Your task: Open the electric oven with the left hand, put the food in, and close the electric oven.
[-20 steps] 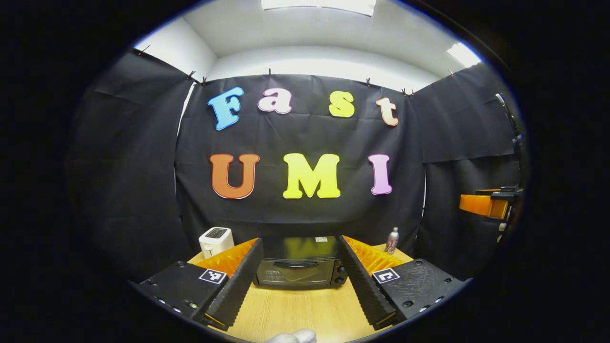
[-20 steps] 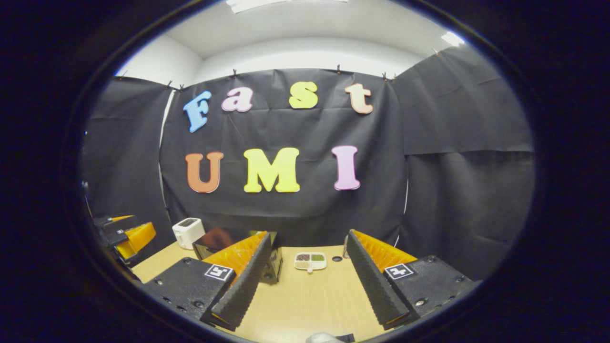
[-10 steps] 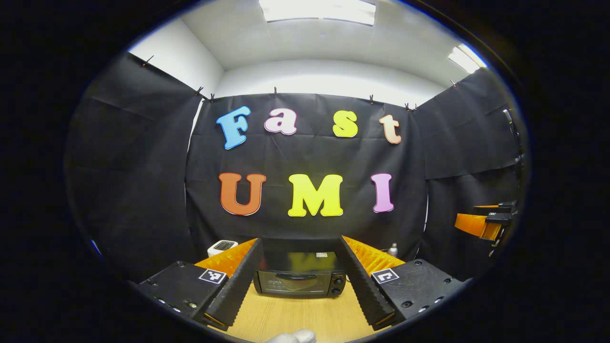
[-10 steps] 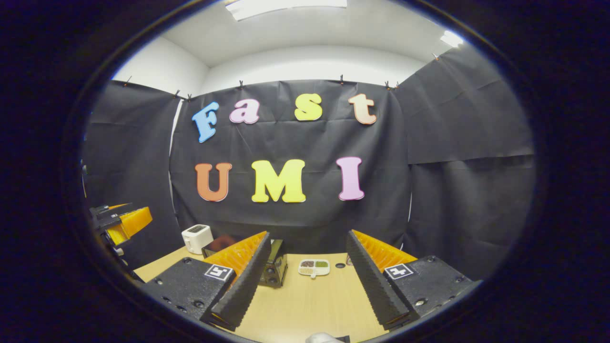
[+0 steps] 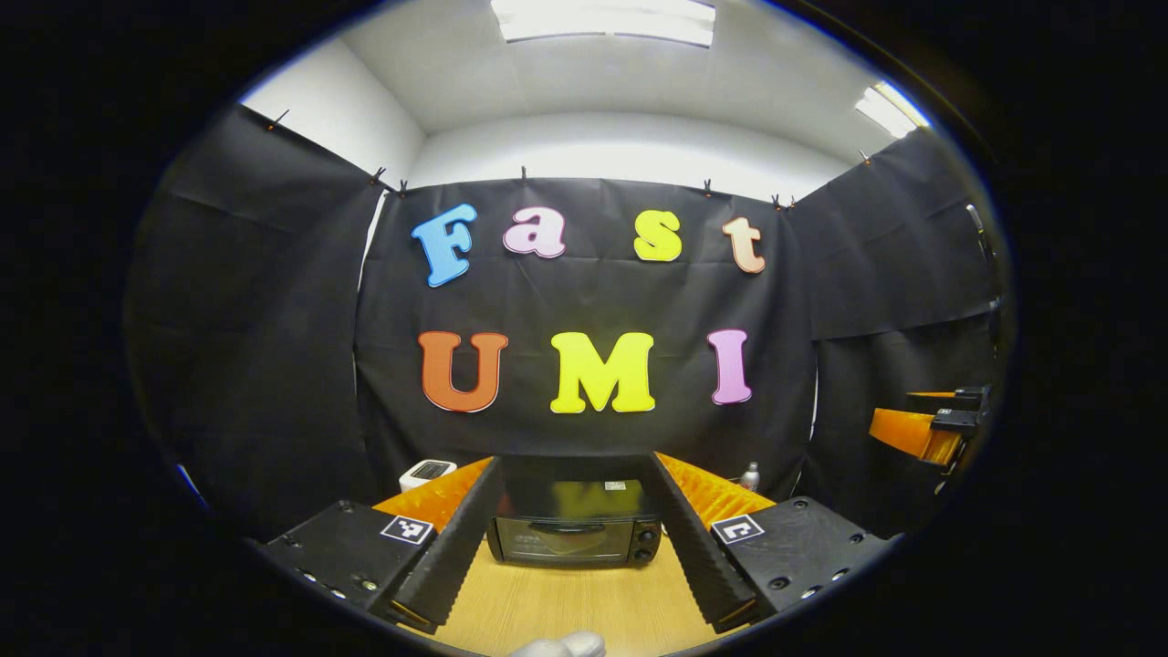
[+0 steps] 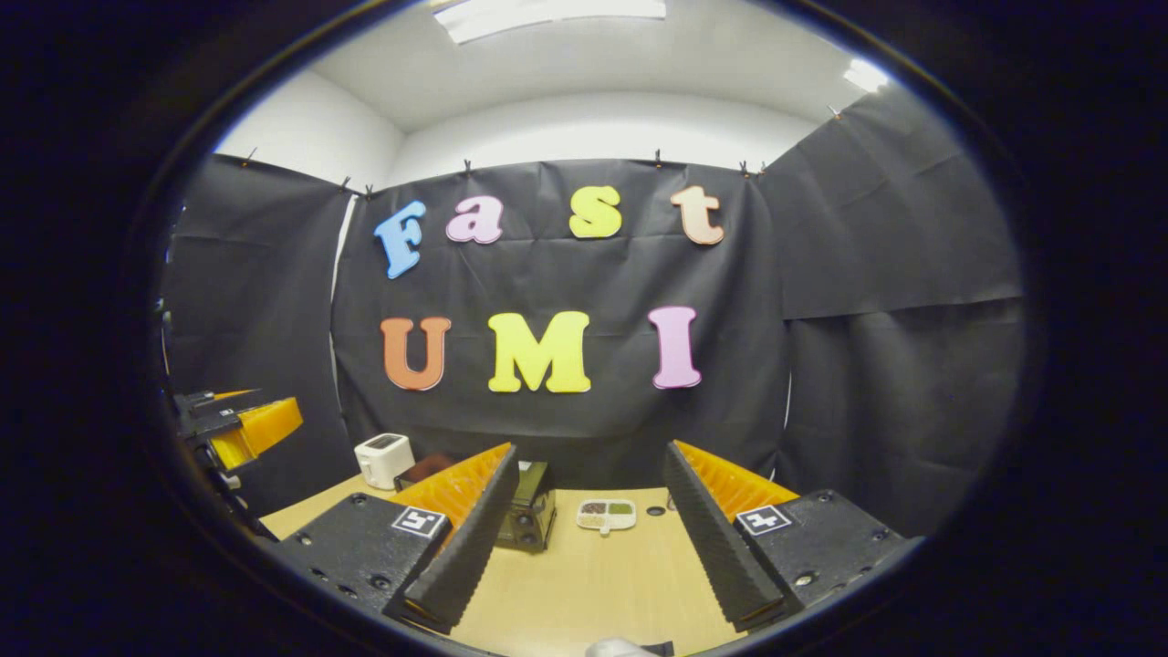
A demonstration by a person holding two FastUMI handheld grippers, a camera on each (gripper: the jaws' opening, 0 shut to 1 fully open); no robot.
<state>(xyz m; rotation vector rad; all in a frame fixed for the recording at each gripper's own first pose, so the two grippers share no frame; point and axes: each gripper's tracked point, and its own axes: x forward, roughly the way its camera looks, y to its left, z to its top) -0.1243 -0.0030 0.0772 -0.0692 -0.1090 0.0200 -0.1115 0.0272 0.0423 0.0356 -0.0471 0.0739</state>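
Left gripper (image 5: 570,557): fingers spread wide, nothing between them, held above the near part of the table (image 5: 566,607).

Right gripper (image 6: 584,547): likewise spread and empty. In the left gripper view it shows farther off at the right edge (image 5: 922,429).

Electric oven (image 5: 573,525): dead ahead of the left gripper, framed squarely between its two fingers, door shut. Its long axis runs crosswise to the line of approach, and the door handle (image 5: 566,527) lies horizontally along the top of the glass. Judged: the left gripper is the better placed for the handle (the oven sits off to the left of the right gripper's line, seen at an angle (image 6: 527,516)), and the opening step is not yet begun.

Food tray (image 6: 606,515): a pale divided dish of food, on the table to the right of the oven, straight ahead of the right gripper and well apart from it.

Table: light wood grain, flat.

Toaster (image 5: 425,474): white, far left of the oven.

Can (image 5: 750,476): upright, far right, near the black cloth wall (image 5: 274,365).

Ceiling lights (image 5: 602,18): on.
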